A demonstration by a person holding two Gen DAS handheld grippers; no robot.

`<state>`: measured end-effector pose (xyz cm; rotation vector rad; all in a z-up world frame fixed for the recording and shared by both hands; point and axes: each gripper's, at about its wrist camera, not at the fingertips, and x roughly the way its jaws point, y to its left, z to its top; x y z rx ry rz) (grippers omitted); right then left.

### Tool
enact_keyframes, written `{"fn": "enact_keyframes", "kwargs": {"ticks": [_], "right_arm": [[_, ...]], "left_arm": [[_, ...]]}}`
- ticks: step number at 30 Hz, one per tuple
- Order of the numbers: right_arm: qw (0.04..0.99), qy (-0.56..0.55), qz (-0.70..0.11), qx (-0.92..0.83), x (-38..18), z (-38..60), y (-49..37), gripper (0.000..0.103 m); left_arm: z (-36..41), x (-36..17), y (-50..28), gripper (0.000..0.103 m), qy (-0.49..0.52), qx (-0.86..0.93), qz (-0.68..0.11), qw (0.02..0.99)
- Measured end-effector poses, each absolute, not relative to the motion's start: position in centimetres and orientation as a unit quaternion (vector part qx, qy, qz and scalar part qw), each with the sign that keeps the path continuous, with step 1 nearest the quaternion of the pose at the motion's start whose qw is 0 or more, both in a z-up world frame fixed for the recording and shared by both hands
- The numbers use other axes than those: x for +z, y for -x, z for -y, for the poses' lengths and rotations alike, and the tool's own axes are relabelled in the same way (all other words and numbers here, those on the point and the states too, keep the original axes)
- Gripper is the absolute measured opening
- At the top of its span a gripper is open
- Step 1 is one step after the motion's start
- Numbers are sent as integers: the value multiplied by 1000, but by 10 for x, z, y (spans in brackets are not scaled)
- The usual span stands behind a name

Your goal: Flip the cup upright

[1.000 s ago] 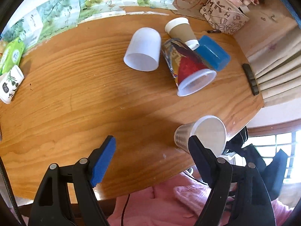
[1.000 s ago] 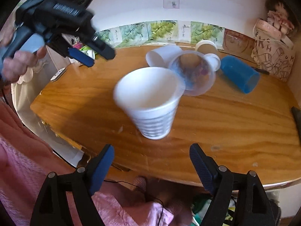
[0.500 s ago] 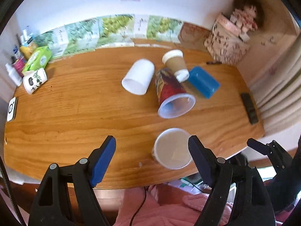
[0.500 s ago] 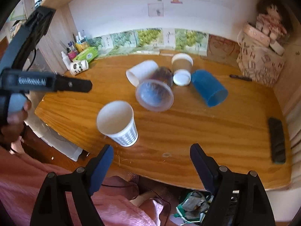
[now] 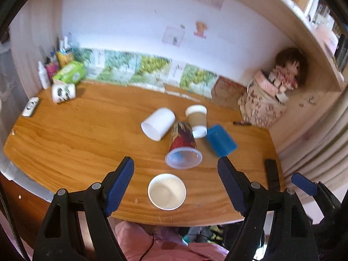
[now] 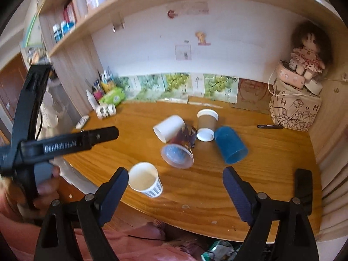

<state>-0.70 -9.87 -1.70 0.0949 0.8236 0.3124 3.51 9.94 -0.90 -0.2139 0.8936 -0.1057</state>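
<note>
Paper cup (image 5: 166, 191) upright at counter (image 5: 76, 134) edge, lower centre; both hand-held grippers (image 5: 175, 183) (image 6: 175, 192) released, nothing held.

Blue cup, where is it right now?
The blue cup lies on its side at the right end of the cup cluster, beside the brown paper cup, mid-table in both views.

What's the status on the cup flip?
Left gripper and right gripper open, empty. White striped paper cup upright near table edge. Four cups still on their sides behind.
</note>
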Motion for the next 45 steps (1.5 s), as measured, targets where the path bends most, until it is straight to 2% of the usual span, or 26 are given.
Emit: {"fn": "enact_keyframes", "kwargs": {"ticks": [11, 15, 20, 22, 27, 29, 45], "right_arm": [[934, -74, -337, 97, -2, 121, 21, 89], [943, -72, -308, 103, 4, 125, 23, 89], [949, -76, -288, 100, 8, 130, 18, 89], [950, -75, -286, 101, 7, 131, 17, 103], [954, -73, -275, 95, 10, 134, 11, 103], [955, -76, -272, 92, 11, 135, 9, 103], [953, -73, -273, 113, 10, 121, -4, 103]], "left_arm": [[-79, 23, 1, 90, 72, 6, -329, 942], [-72, 29, 1, 96, 62, 24, -311, 948], [-64, 29, 1, 97, 43, 46, -306, 950], [-63, 34, 3, 97, 35, 60, -291, 954], [-52, 49, 14, 97, 2, 76, -227, 971], [-52, 53, 13, 102, -3, 77, -216, 973], [-57, 52, 2, 103, -16, 67, -223, 972]]}}
